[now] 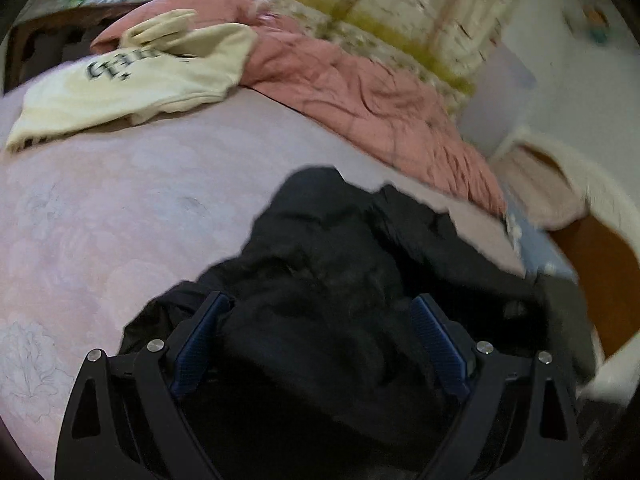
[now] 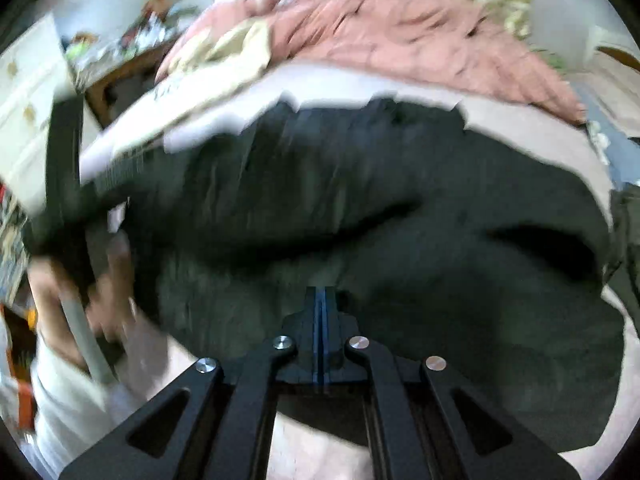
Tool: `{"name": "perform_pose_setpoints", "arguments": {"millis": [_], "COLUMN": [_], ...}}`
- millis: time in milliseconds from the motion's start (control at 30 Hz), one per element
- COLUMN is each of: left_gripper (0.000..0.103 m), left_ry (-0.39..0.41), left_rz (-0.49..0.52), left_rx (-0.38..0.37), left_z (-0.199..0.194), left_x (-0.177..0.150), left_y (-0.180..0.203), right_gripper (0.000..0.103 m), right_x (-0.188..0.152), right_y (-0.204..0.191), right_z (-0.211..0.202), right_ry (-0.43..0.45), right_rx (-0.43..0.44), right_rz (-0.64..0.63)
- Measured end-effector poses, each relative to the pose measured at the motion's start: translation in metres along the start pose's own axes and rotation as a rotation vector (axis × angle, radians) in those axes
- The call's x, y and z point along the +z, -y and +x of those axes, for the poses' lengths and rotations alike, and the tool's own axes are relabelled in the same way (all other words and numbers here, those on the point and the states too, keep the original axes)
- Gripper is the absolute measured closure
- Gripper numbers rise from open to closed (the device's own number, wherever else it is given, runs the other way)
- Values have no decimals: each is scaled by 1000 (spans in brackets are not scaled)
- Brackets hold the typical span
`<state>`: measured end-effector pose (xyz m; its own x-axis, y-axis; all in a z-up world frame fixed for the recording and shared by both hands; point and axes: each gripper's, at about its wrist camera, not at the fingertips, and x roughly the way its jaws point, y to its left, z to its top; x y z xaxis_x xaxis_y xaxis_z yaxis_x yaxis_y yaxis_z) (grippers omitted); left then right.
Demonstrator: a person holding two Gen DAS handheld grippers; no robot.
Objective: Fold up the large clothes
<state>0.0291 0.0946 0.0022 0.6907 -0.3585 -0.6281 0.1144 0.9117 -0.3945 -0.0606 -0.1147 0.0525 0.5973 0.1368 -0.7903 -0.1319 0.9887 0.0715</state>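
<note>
A black garment (image 1: 340, 264) lies crumpled on the pink bed sheet (image 1: 120, 208), near the bed's edge. The left gripper (image 1: 320, 320) hangs over it with its 2 blue pads (image 1: 438, 344) spread wide, cloth bunched between them but not pinched. The right gripper (image 2: 323, 300) sits above the same garment, its pads nearly pressed together with only a thin slit showing; whether any cloth is caught there I cannot tell. Beyond the garment, a cream shirt (image 1: 132, 80) with dark lettering rests on the sheet beside a pink quilt (image 1: 360, 92). A hand (image 2: 108, 292) shows left of the garment.
</note>
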Motion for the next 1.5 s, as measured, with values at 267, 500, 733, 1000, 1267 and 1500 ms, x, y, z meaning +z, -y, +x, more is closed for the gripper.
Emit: {"name": "perform_pose_setpoints", "arguments": {"millis": [267,500,733,1000,1267,1500], "left_gripper": [12,12,12,12,12,15], "left_ry": [-64,-69,-54,-22,78,130], "left_rz": [160,144,97,12,44,32], "left_rx": [151,131,93,7,80,162], "left_z": [17,19,18,4,-9,-12], "left_x": [-28,-25,-11,6,2,2], "left_y": [17,11,1,-13,0,-2], "right_gripper": [31,31,95,97,92,50], "right_x": [109,146,134,58,-44,-90], "right_y": [-23,-52,-23,14,56,73], "right_z": [33,143,146,13,-29,-55], "right_ry": [9,-230,-219,61,78,87], "right_rx": [49,-62,-137,-218,-176,-223], "right_rz": [4,-20,11,-47,175,182]}}
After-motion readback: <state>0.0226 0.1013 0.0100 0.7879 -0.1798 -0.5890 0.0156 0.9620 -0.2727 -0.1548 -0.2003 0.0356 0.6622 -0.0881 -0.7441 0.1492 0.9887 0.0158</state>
